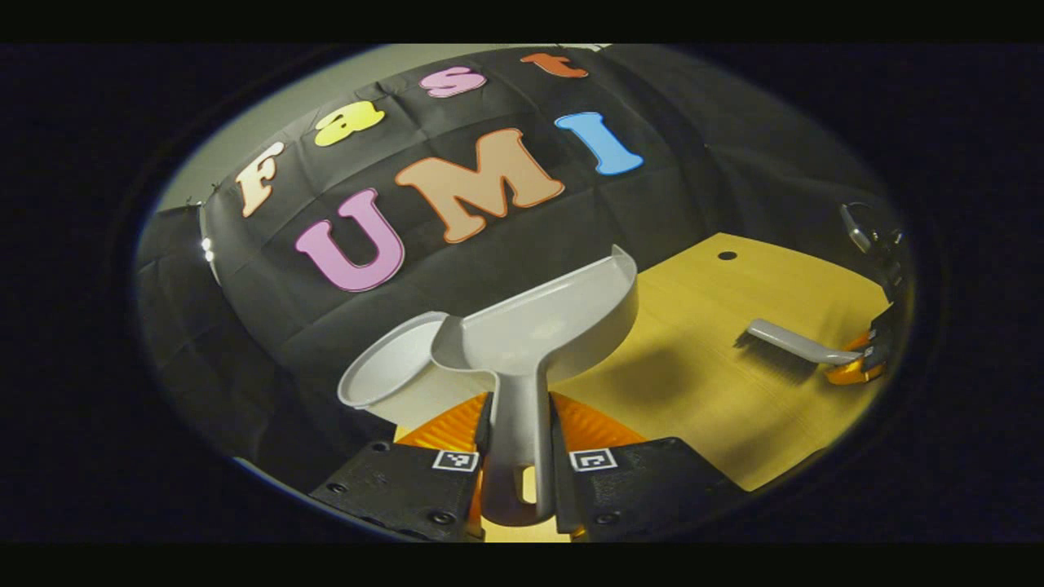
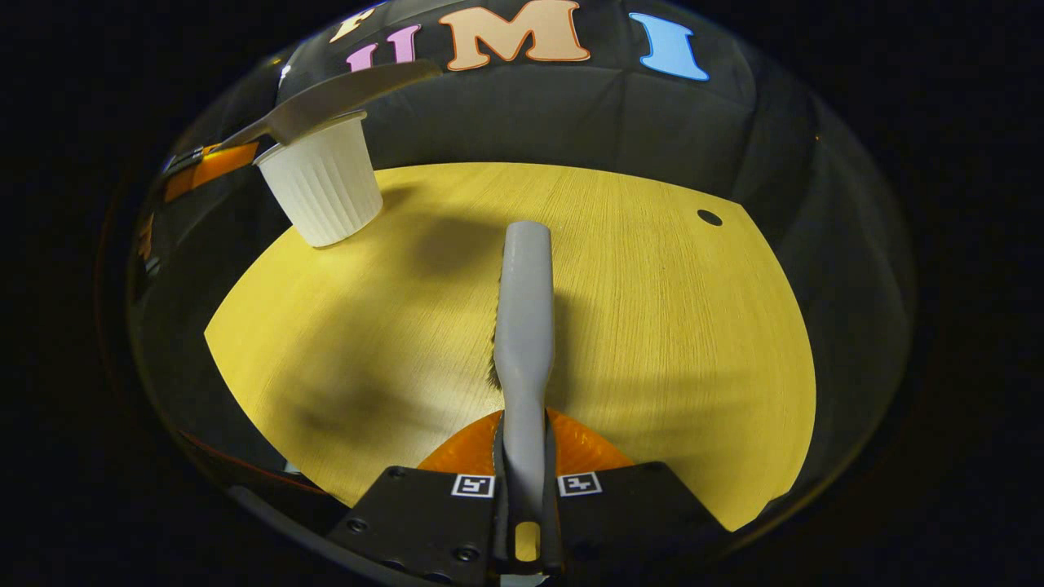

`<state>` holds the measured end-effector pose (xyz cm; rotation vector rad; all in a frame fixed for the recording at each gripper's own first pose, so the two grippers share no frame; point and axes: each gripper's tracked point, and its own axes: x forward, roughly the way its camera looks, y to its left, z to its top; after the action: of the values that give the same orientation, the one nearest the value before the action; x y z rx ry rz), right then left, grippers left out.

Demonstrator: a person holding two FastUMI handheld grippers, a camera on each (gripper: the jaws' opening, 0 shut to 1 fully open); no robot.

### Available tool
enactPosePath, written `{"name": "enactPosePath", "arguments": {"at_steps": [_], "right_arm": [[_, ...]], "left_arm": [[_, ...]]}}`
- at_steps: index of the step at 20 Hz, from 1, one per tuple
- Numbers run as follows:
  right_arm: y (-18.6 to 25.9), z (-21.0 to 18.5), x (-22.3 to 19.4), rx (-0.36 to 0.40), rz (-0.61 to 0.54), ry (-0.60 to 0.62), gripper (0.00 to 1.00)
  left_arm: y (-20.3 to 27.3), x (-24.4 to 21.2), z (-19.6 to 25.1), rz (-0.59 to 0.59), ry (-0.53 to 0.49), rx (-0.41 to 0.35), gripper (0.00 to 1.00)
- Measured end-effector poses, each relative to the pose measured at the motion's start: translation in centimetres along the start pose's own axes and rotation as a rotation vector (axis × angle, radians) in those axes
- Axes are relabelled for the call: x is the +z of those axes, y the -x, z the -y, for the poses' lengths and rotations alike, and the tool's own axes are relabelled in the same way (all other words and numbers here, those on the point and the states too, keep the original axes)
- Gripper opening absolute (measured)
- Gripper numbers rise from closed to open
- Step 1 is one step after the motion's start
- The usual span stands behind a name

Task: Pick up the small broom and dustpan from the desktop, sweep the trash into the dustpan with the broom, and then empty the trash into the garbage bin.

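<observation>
My left gripper (image 1: 519, 412) is shut on the handle of a grey dustpan (image 1: 555, 318), which hangs lifted and tilted over a white ribbed garbage bin (image 1: 391, 371) at the table's left edge. In the right gripper view the dustpan (image 2: 342, 94) hovers just above the bin (image 2: 322, 191), with the left gripper (image 2: 208, 163) behind it. My right gripper (image 2: 524, 444) is shut on the grey handle of the small broom (image 2: 526, 310), held low over the table, bristles along its left side. The left gripper view has the broom (image 1: 795, 344) and right gripper (image 1: 864, 359) at far right.
The yellow wooden table (image 2: 669, 326) spreads out ahead of the broom, with a small dark hole (image 2: 710, 218) near its far right corner. Black cloth walls close in behind and beside it. The bin stands right at the table's left corner.
</observation>
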<state>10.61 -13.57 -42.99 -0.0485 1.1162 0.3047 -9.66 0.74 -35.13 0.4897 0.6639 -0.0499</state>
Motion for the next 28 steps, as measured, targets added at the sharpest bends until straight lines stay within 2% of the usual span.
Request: {"name": "enactPosePath", "arguments": {"at_steps": [7, 13, 21, 28], "right_arm": [[0.0, 0.6, -0.3, -0.009, -0.042, 0.04, 0.13], [0.4, 0.9, -0.5, -0.017, -0.074, 0.058, 0.12], [1.0, 1.4, -0.6, -0.063, -0.108, 0.067, 0.13], [1.4, 1.4, -1.3, -0.098, -0.167, 0.067, 0.13]], "left_arm": [[-0.2, -8.1, 5.9, -0.144, 0.034, -0.09, 0.25], [0.1, -14.6, 9.1, -0.266, 0.029, -0.126, 0.27], [0.3, -17.0, 10.7, -0.286, -0.037, -0.105, 0.27], [0.2, -20.5, 11.2, -0.365, -0.003, -0.098, 0.26]]}}
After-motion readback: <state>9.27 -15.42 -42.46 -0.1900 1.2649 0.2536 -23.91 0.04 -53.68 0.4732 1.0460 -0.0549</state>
